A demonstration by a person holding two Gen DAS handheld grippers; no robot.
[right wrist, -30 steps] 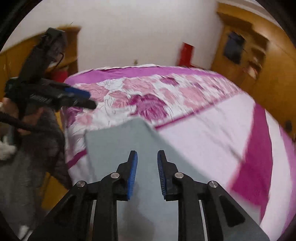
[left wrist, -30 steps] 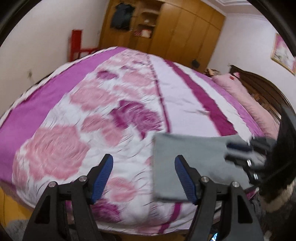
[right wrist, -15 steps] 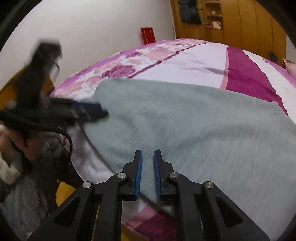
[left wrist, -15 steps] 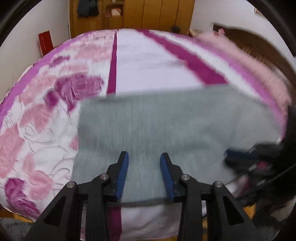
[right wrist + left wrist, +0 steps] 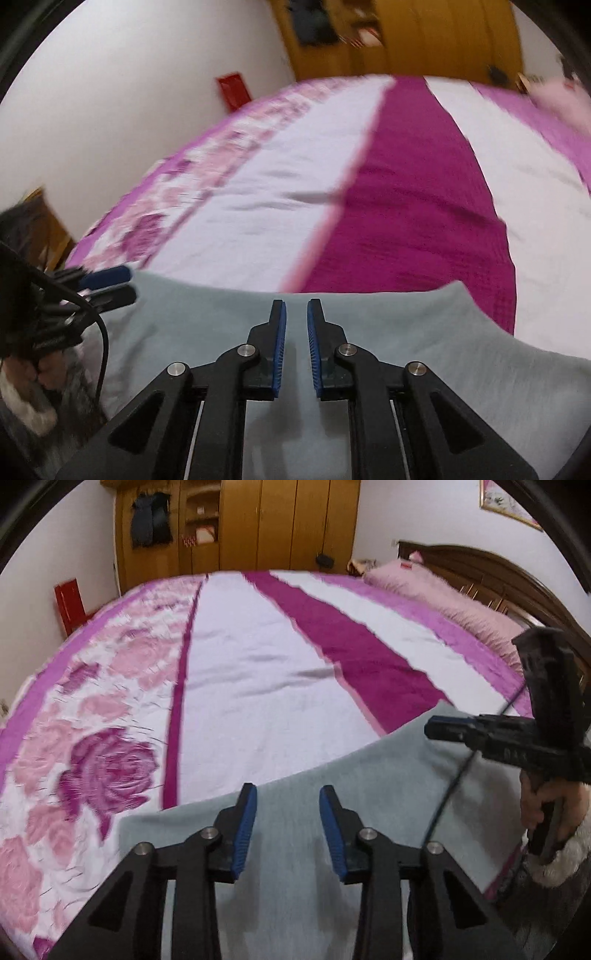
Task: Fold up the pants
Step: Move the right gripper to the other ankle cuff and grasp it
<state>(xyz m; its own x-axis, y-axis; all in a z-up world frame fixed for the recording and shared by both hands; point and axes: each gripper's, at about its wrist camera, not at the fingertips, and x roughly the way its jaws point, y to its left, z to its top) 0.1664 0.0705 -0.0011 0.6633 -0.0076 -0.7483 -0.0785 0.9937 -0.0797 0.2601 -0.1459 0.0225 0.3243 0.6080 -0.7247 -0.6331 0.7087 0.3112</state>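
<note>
The soft grey-green knit pants (image 5: 369, 775) lie flat at the near edge of the pink-and-magenta quilted bed (image 5: 258, 664), within easy reach. Left gripper (image 5: 288, 827) and right gripper (image 5: 296, 345) hover above them, fingers closing, gripping nothing.

A wide bed (image 5: 258, 672) fills the room, its cover striped white and magenta with pink roses on the left. Far off stands a wooden wardrobe (image 5: 258, 524); a pink pillow (image 5: 443, 594) rests against the dark headboard (image 5: 517, 576) on the right.
</note>
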